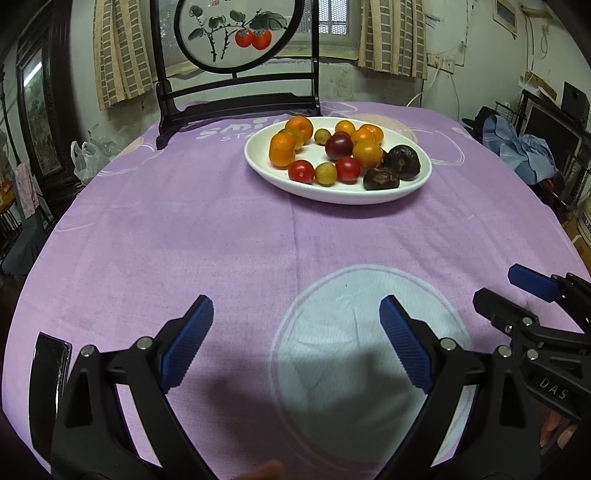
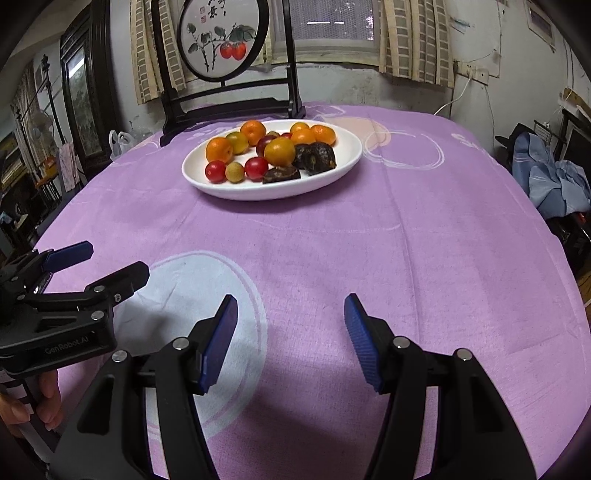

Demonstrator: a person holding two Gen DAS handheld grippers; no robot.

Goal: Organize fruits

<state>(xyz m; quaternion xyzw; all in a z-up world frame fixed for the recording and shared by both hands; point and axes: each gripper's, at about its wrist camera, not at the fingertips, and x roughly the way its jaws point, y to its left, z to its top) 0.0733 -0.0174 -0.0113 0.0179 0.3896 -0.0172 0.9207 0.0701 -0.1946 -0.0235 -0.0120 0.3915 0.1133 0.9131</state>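
Note:
A white oval plate (image 1: pixel 332 195) (image 2: pixel 258 194) stands at the far side of the purple tablecloth. It holds several orange fruits (image 1: pixel 282 149), red tomatoes (image 1: pixel 301 171), small yellow-green fruits (image 1: pixel 325 173), a dark plum (image 1: pixel 338 146) and dark brown fruits (image 1: pixel 404 160). My left gripper (image 1: pixel 295 301) (image 2: pixel 116 258) hovers open over the near cloth, well short of the plate, with nothing between its blue pads. My right gripper (image 2: pixel 290 299) (image 1: pixel 498 288) is beside it on the right, also open with nothing in it.
A black-framed round screen (image 1: pixel 236 33) painted with red fruit stands behind the plate. A dark phone (image 1: pixel 55 358) lies at the table's near left edge. A plastic bag (image 1: pixel 86 158) and blue cloth (image 1: pixel 528 151) lie off the table. A hand (image 2: pixel 44 402) grips the left handle.

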